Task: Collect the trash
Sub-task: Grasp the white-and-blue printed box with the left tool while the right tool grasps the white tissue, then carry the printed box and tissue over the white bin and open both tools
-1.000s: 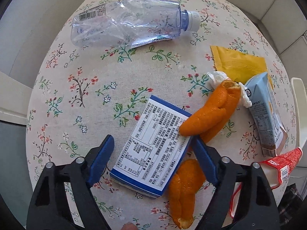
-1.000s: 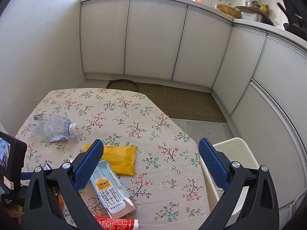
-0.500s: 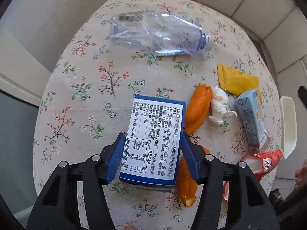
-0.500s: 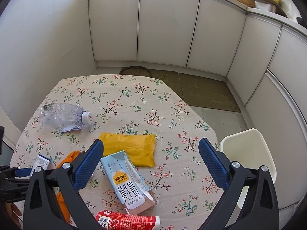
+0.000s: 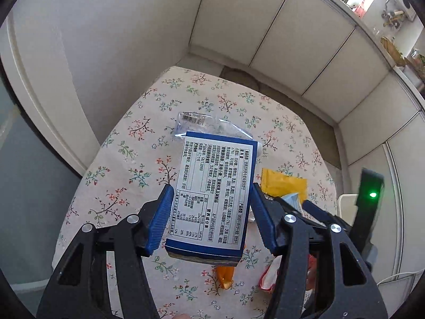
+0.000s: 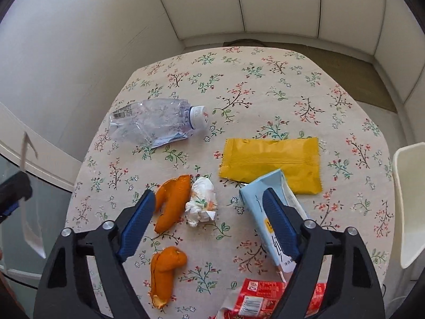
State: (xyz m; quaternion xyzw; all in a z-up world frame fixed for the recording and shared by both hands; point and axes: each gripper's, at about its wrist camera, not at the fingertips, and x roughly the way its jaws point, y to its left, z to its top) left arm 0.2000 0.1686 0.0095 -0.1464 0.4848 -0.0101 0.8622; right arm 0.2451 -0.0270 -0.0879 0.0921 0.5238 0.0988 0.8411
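Far half of the table [image 6: 265,66] lies bare; bottle [image 6: 154,122], wrapper [image 6: 271,156] crowd the near half.

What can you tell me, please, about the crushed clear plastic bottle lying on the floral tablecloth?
The crushed clear plastic bottle lies on its side on the floral tablecloth, its body flattened and creased. Its white screw cap is still on and points toward the yellow wrapper. A barcode label sits at its base end. No gripper or other trash touches it.

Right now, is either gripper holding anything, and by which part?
Left gripper holds the blue-and-white box, jaws clamped on its two long side edges near the lower end. Right gripper holds nothing; its jaws are closing over the table.
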